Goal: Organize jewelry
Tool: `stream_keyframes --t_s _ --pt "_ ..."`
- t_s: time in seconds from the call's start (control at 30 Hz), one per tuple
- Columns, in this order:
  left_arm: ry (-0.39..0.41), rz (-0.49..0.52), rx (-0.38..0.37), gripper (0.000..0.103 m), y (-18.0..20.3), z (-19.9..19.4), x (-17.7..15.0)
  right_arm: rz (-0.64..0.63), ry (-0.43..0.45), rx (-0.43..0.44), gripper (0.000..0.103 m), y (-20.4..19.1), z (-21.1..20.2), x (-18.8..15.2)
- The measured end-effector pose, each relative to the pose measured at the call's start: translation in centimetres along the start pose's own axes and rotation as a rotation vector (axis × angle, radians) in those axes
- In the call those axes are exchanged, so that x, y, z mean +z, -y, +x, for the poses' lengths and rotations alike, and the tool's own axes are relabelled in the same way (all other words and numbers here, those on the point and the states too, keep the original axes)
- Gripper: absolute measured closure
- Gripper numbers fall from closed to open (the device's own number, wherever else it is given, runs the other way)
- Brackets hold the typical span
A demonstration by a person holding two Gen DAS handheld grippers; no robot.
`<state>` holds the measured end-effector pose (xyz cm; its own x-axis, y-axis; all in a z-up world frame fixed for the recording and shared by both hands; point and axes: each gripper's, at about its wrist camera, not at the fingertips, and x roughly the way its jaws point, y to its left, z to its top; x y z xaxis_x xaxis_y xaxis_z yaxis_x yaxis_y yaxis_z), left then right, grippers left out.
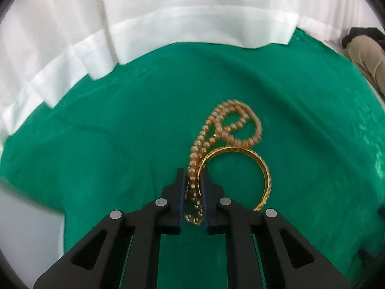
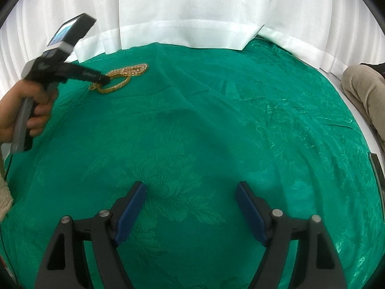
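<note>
A pile of gold jewelry lies on the green cloth: looped beaded strands and a gold bangle leaning against them. My left gripper is shut on a beaded strand, and the bangle's left rim sits between the pads beside it. In the right wrist view the same left gripper, held by a hand, has its tip on the jewelry pile at the far left. My right gripper stands open over bare cloth, well away from the jewelry, with nothing between its fingers.
A white curtain hangs along the far edge of the green cloth. A person's beige trouser leg is at the right edge. A white surface shows beyond the cloth at the lower left.
</note>
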<state>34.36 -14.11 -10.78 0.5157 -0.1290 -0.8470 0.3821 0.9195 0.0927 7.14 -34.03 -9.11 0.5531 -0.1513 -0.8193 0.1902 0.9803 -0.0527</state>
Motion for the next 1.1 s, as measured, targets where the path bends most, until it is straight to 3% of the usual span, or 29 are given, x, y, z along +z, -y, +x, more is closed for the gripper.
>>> stream_keyframes --t_s 0.23,0.43,0.47,0.5,0.57,0.6,0.93,1.1 --pt "-0.034 -0.115 -0.027 0.093 -1.2 -5.7 -8.5 -0.002 0.000 -0.002 0.023 0.0 0.0 0.0" --pt "-0.063 -0.166 -0.051 0.090 0.1 -11.3 -16.1 -0.003 -0.001 -0.004 0.023 0.1 0.1 0.1" --pt "-0.071 -0.179 -0.062 0.084 0.3 -12.0 -17.1 -0.003 -0.001 -0.003 0.023 0.1 0.1 0.1" --pt "-0.076 -0.189 -0.072 0.063 0.1 -12.4 -17.6 -0.003 -0.001 -0.003 0.023 0.1 0.1 0.1" --pt "-0.055 -0.233 -0.091 0.032 -0.5 -14.1 -19.0 -0.003 -0.001 -0.004 0.023 0.1 0.1 0.1" --pt "-0.032 -0.252 -0.091 0.027 -0.8 -15.0 -19.6 -0.002 -0.001 -0.003 0.023 0.1 0.1 0.1" --pt "0.006 -0.436 -0.079 0.027 -6.8 -18.5 -26.3 -0.005 -0.003 -0.005 0.023 0.4 0.4 0.4" --pt "0.023 -0.451 -0.061 0.027 -7.7 -19.7 -28.7 0.013 -0.034 -0.006 0.022 -0.4 -0.8 0.0"
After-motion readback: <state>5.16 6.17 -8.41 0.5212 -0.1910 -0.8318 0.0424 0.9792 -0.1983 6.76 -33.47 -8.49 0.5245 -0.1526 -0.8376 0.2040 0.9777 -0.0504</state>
